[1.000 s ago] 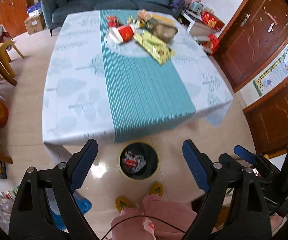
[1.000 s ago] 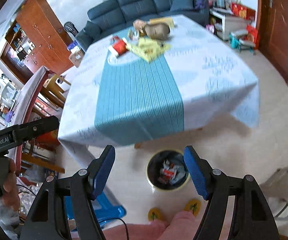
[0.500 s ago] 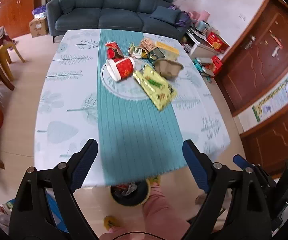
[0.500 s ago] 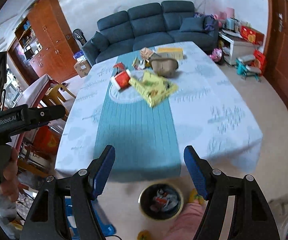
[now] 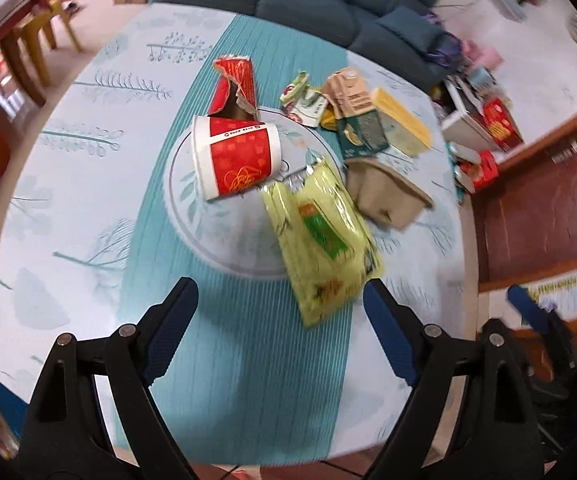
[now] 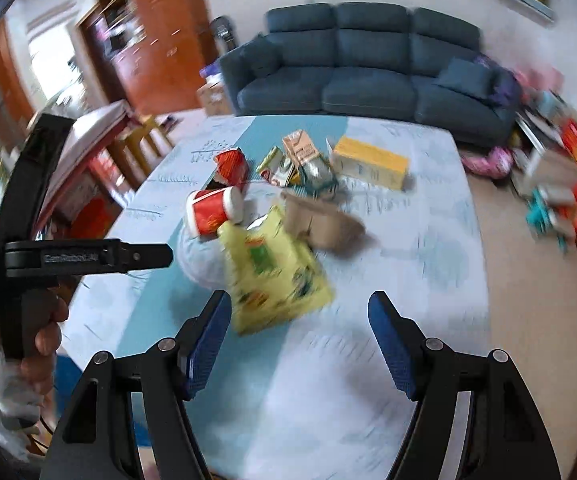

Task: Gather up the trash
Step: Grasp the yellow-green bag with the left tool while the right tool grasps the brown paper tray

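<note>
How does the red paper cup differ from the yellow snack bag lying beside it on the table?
The red paper cup is a rigid cylinder tipped on its side; the yellow snack bag is flat and crinkled. The cup is red with white bands, the bag yellow with a green label. The bag lies nearer both grippers. Both rest untouched on the tablecloth.

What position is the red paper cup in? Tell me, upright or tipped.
Tipped. The red paper cup lies on its side on the table, its white rim facing sideways and its wall against the cloth.

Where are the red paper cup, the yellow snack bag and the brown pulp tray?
red paper cup [image 5: 240,158]: left wrist view, on its red side wall.
yellow snack bag [image 5: 322,240]: left wrist view, on its green label.
brown pulp tray [image 6: 324,226]: right wrist view, on its outer wall.
</note>
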Demonstrator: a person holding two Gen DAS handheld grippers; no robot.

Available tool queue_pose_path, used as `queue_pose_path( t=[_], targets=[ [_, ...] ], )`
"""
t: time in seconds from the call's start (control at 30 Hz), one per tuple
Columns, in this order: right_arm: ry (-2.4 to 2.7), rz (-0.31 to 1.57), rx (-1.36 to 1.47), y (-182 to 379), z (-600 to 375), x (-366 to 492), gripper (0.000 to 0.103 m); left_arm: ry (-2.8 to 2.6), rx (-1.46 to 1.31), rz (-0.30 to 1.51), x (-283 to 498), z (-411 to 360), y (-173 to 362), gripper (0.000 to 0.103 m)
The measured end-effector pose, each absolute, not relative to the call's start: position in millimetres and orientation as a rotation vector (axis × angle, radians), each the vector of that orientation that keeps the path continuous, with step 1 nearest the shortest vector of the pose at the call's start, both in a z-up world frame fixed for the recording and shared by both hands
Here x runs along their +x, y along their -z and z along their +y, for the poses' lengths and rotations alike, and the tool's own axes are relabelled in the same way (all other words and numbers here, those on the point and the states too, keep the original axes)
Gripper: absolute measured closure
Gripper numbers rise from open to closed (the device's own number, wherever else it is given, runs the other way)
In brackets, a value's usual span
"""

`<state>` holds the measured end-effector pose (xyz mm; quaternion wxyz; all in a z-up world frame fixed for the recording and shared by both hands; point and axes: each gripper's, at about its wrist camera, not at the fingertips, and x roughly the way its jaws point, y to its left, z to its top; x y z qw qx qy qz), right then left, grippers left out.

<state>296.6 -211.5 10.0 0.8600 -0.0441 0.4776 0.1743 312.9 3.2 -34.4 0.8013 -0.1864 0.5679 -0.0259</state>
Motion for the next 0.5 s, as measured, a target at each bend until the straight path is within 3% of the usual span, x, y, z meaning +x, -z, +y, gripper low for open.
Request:
queue_pose_path(
  t=[0.43,0.5],
  targets=[
    [-0.594,1.019,-0.358,61,-168,410,0.031,-0.043,-0.472,1.343,378,-6,102,0.022],
    [-0.623,1.044,-0.380,73,-165,416,0.037,-0.043,-0.469,1.358,384,-8,110,0.022]
  ],
)
